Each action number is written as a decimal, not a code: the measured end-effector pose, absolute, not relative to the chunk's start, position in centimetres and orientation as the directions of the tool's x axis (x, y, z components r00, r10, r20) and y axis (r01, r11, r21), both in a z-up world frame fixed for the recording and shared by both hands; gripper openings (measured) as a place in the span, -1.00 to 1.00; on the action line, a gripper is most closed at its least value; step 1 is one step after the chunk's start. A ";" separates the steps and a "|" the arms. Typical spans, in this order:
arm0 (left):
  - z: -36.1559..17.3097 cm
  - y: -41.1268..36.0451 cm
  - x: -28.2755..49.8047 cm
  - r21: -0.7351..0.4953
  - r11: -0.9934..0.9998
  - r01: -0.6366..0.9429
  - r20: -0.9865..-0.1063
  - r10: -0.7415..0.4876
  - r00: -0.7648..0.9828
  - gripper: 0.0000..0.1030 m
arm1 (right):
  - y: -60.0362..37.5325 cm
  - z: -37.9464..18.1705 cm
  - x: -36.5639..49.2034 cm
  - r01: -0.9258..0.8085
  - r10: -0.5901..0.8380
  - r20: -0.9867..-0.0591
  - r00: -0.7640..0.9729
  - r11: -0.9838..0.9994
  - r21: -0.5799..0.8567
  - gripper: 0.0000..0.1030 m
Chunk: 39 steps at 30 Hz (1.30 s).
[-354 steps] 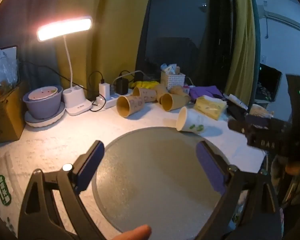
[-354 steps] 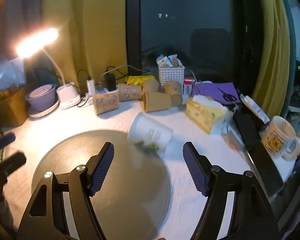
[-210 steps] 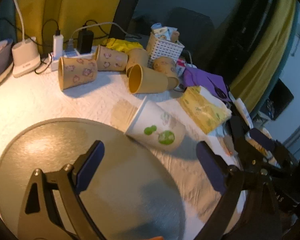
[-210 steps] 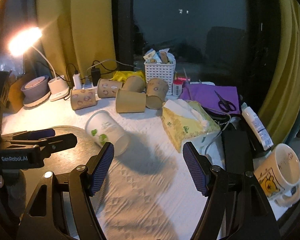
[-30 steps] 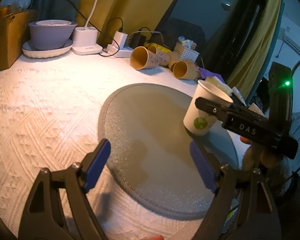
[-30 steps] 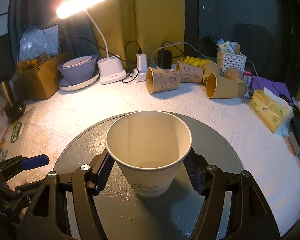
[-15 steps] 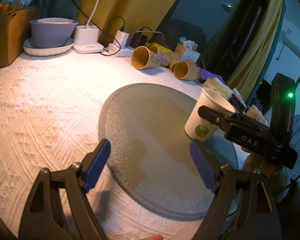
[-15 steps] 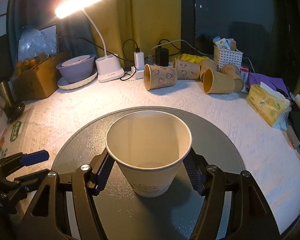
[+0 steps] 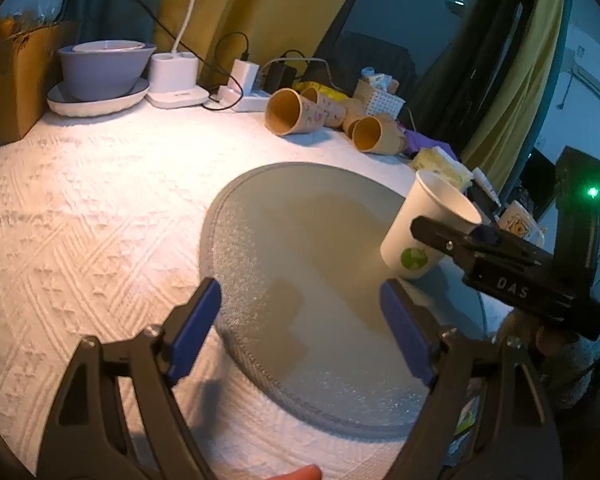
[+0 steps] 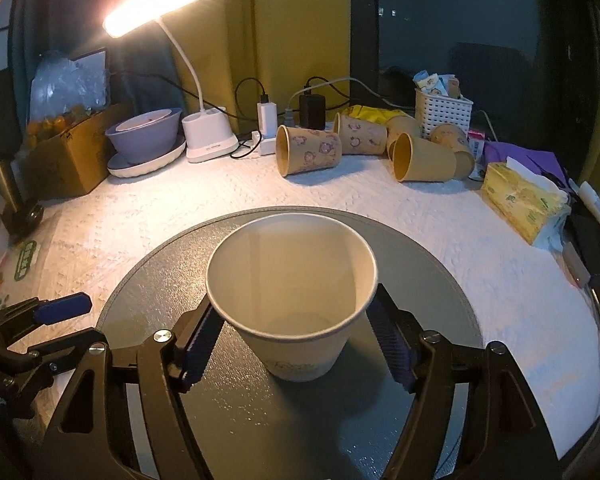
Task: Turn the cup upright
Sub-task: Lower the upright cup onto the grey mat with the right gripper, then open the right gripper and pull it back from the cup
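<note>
A white paper cup [image 10: 292,300] with green dots stands upright, mouth up, on the round grey mat [image 10: 432,304]. My right gripper [image 10: 296,344] has a blue pad on each side of the cup and is shut on it. In the left wrist view the cup [image 9: 424,232] stands at the mat's [image 9: 300,240] right edge, with the right gripper's black fingers [image 9: 456,240] across it. My left gripper [image 9: 300,336] is open and empty over the mat's near-left edge, left of the cup. It also shows in the right wrist view [image 10: 48,320].
Several tan paper cups [image 10: 308,156] lie on their sides at the back of the white cloth. A lit desk lamp [image 10: 204,136], a purple bowl [image 10: 144,136], a cardboard box [image 10: 68,152], a white basket [image 10: 442,112], a tissue pack [image 10: 524,200] and a mug [image 9: 518,222] ring the table.
The cup has come down a little and now stands on the mat, still between the right gripper's pads. The left gripper has barely moved.
</note>
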<state>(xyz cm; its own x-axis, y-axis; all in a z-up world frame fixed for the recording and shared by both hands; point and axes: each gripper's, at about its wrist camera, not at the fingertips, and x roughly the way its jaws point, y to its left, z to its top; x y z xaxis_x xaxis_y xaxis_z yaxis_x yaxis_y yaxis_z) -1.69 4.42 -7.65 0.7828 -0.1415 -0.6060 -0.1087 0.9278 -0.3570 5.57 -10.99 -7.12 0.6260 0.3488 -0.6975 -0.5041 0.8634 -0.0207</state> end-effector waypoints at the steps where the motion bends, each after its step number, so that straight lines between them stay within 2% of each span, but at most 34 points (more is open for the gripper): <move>1: -7.7 4.4 -1.7 -0.352 0.930 -0.109 -0.609 -0.139 0.780 0.61 | -11.1 -7.2 5.5 -0.503 0.344 -0.702 0.623 0.864 -0.023 0.44; 9: -7.3 3.3 -1.6 -0.290 0.952 -0.101 -0.631 -0.111 0.768 0.61 | -12.1 -7.4 4.9 -0.487 0.331 -0.722 0.608 0.873 -0.010 0.45; 22: -4.0 0.6 -3.3 -0.246 0.969 -0.035 -0.577 -0.117 0.808 0.62 | -15.3 -5.5 2.5 -0.447 0.308 -0.711 0.632 0.895 -0.009 0.45; 24: -3.4 0.2 -3.6 -0.238 0.971 -0.026 -0.567 -0.117 0.815 0.65 | -15.7 -5.0 2.0 -0.440 0.302 -0.707 0.639 0.898 -0.014 0.45; 26: -2.6 -0.3 -4.0 -0.227 0.974 -0.016 -0.556 -0.116 0.823 0.85 | -16.2 -4.5 1.6 -0.431 0.295 -0.703 0.647 0.902 -0.017 0.45; 39: 2.5 -2.7 -5.8 -0.142 0.990 0.007 -0.474 -0.074 0.877 0.86 | -18.0 0.4 -1.7 -0.382 0.247 -0.665 0.705 0.922 -0.062 0.45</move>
<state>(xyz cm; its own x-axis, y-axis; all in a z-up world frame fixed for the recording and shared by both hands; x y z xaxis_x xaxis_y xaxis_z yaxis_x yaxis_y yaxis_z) -5.80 -2.66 2.55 0.8773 -0.0741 -0.4741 0.0068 0.9898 -0.1421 -1.69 -18.04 0.43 0.7049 0.2471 -0.6649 -0.3819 0.9221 -0.0622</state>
